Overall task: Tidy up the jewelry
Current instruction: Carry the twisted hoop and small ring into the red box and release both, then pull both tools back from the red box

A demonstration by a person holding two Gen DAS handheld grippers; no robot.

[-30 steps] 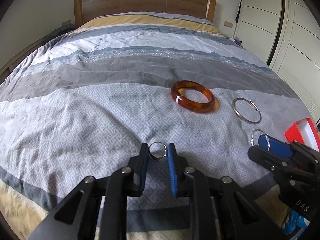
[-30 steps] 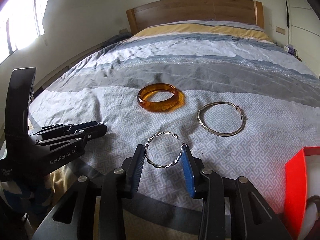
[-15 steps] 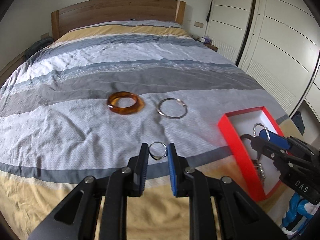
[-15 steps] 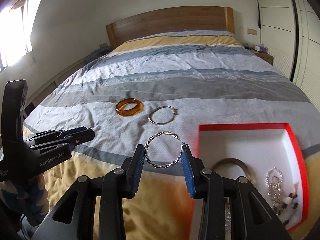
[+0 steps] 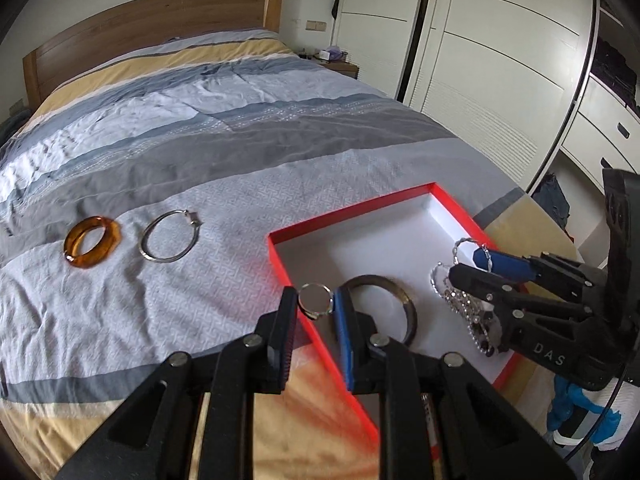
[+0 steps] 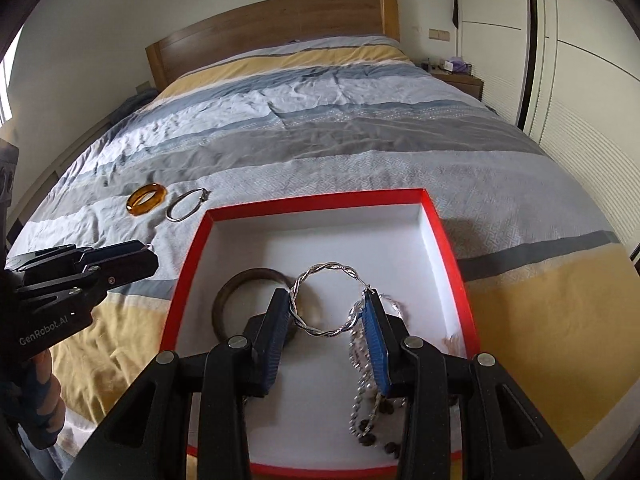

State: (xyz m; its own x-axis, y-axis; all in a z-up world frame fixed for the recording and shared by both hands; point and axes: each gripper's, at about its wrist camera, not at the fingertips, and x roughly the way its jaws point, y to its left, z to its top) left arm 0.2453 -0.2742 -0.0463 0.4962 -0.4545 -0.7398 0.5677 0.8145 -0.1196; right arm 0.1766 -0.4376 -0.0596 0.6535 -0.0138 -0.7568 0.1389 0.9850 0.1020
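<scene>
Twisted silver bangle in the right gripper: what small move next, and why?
Probably lower it a little and open the jaws. The right gripper holds the twisted silver bangle above the white floor of the red box, over the dark bangle and beaded chain already lying inside.

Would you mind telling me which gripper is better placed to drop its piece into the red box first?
Right. The right gripper holds the twisted silver bangle over the red box's white floor, while the left gripper with its small silver ring sits at the rim.
</scene>
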